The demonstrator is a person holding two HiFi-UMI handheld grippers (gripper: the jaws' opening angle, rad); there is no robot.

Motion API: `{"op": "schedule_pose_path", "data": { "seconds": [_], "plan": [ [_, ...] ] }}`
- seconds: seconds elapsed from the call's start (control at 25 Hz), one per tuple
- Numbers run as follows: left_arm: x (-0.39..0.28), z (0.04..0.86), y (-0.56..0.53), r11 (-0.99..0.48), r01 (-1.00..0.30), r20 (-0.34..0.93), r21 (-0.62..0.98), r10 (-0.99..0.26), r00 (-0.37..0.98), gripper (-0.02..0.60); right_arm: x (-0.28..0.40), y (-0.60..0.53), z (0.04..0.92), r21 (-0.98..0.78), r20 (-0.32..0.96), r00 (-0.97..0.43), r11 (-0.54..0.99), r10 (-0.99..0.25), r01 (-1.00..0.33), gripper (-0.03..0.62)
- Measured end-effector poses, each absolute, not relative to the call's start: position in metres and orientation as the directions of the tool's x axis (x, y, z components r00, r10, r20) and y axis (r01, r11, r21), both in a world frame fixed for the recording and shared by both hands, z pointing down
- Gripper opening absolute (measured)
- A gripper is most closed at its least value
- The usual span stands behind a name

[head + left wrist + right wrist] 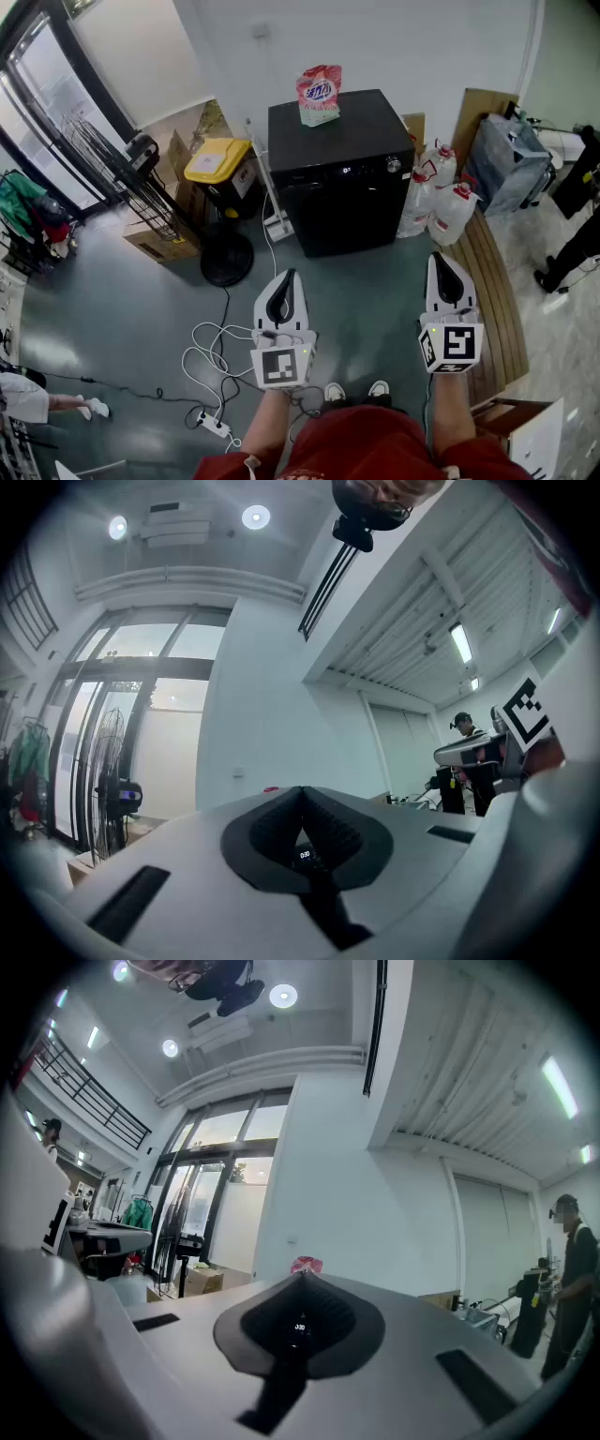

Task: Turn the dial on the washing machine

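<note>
The dial sits at the right end of the black washer's control strip, a bag standing on the lid. Your left gripper and right gripper hang well short of it, fingers clenched on nothing.

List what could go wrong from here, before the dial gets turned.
1. White cables and a power strip lie looped on the floor on the way to the washing machine: a likely trip hazard.
2. The left claw and right claw are both shut; one must open before it can grip the small dial.
3. The jugs stand close beside the dial's end of the machine and could be knocked.
</note>
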State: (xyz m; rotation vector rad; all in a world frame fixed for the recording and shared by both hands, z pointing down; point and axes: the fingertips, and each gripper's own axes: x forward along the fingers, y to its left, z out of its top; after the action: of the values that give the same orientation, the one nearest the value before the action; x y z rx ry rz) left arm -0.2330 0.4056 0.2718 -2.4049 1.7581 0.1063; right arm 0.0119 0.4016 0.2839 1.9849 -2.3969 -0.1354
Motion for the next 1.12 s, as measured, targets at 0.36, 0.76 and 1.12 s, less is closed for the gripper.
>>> {"op": "schedule_pose_path", "data": {
  "seconds": [0.36, 0.76, 1.12],
  "plan": [
    [-0.25, 0.287, 0.414, -0.305, -0.95, -0.129, -0.065, -0.942, 0.311, 0.009, -0.009, 0.407, 0.298, 0.079, -0.008, -0.194, 0.192, -0.981, -0.978, 0.008],
    [-0.292, 0.305, 0.417, -0.333, -0.942, -0.111, -0.046, -0.935, 0.336, 0.009, -0.045, 0.415, 0.312, 0.036, -0.004, -0.158, 0.157, -0.988, -0.987, 0.008],
    [-0.298, 0.302, 0.415, -0.348, -0.936, -0.119, -0.046, -0.929, 0.352, 0.009, -0.045, 0.42, 0.308, 0.033, -0.009, -0.12, 0.12, -0.993, -0.992, 0.009]
  ]
}}
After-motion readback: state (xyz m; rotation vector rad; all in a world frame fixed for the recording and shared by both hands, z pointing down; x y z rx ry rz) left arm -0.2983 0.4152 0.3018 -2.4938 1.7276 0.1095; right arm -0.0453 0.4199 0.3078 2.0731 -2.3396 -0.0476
